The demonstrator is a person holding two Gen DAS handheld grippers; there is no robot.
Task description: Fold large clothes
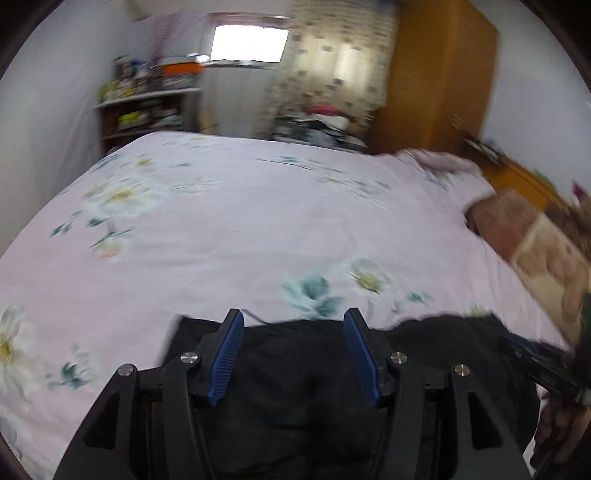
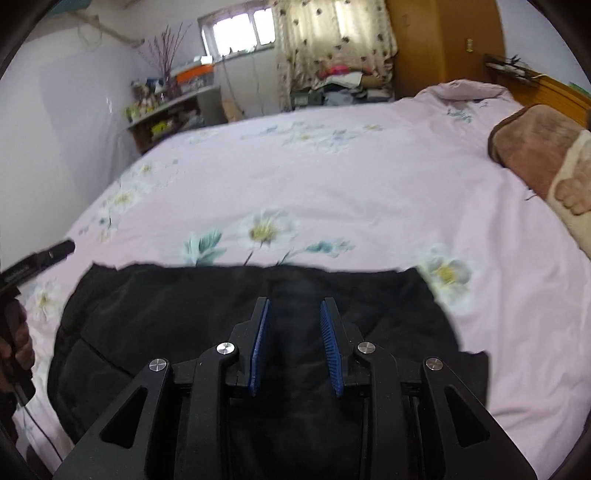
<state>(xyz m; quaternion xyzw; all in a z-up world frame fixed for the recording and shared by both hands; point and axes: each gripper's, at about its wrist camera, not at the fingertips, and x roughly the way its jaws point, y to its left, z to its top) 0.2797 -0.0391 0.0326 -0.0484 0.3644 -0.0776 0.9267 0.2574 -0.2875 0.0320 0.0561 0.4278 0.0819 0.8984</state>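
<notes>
A black, soft fabric garment (image 2: 258, 332) lies spread flat on the near edge of a wide bed covered by a pale pink sheet printed with white and teal flowers (image 2: 332, 177), filling the lower middle of the right wrist view, with its far hem running roughly straight across the frame just under a printed daisy. In the left wrist view the same garment (image 1: 295, 369) fills the lower centre behind the tool. The left gripper (image 1: 293, 317), black with blue ribbed pads, has its jaws spread wide with nothing between them, the dark cloth lying below and apart from the pads. The right gripper (image 2: 294, 301) has its jaws parted more narrowly, also empty, hovering over the middle of the garment. At the left edge of the right wrist view a person's hand (image 2: 16, 339) grips the other tool's handle. A brown and cream plush blanket (image 2: 543, 162) lies folded at the right edge of the bed. A cluttered shelf unit (image 2: 173, 107) stands at the upper left, a patterned curtain (image 2: 332, 37) hangs at top centre beside a bright window (image 2: 240, 31), and an orange-brown wooden wardrobe (image 2: 443, 40) fills the upper right.
</notes>
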